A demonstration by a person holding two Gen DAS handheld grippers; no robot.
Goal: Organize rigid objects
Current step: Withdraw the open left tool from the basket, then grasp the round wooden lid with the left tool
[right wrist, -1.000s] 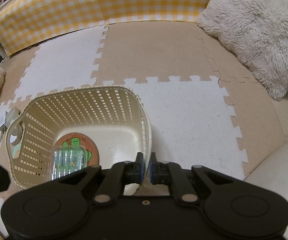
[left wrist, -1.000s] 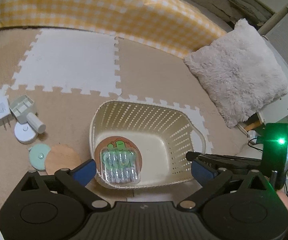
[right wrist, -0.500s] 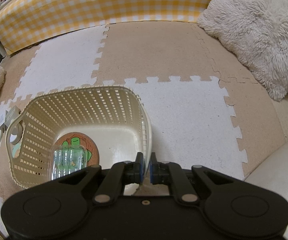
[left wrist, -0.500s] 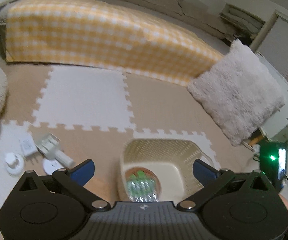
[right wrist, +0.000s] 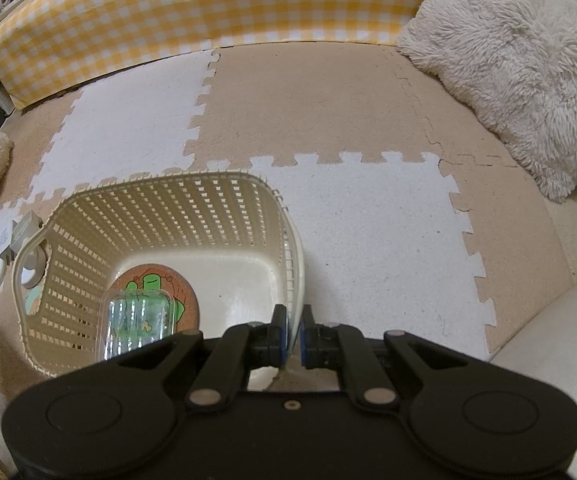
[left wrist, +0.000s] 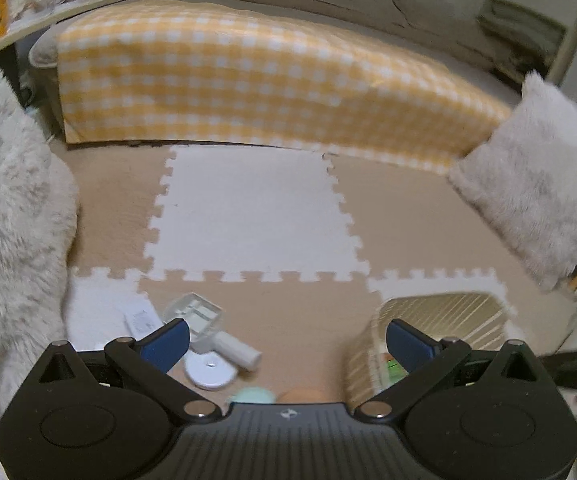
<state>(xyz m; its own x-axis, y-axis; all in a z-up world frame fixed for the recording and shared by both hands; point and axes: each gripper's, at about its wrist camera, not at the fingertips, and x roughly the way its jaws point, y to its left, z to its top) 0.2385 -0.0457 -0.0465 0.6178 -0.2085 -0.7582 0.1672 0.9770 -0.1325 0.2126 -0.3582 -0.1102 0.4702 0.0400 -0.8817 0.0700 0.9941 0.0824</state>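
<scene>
On the floor mat, the right tool (right wrist: 294, 330) pinches the basket (right wrist: 192, 200) wall, steadying it; the left tool (left wrist: 286, 344), spread and empty, faces loose items (left wrist: 208, 336) beside it.

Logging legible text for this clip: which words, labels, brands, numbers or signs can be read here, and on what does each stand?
No text can be read.
White plug adapter: a small printed label, too blurred to read.
Left hand-held gripper: a small pale emblem on its body, a mark and no letters.
Round coaster in the basket: a green cartoon drawing, no words.
Clear plastic pack on it: no legible print.
</scene>
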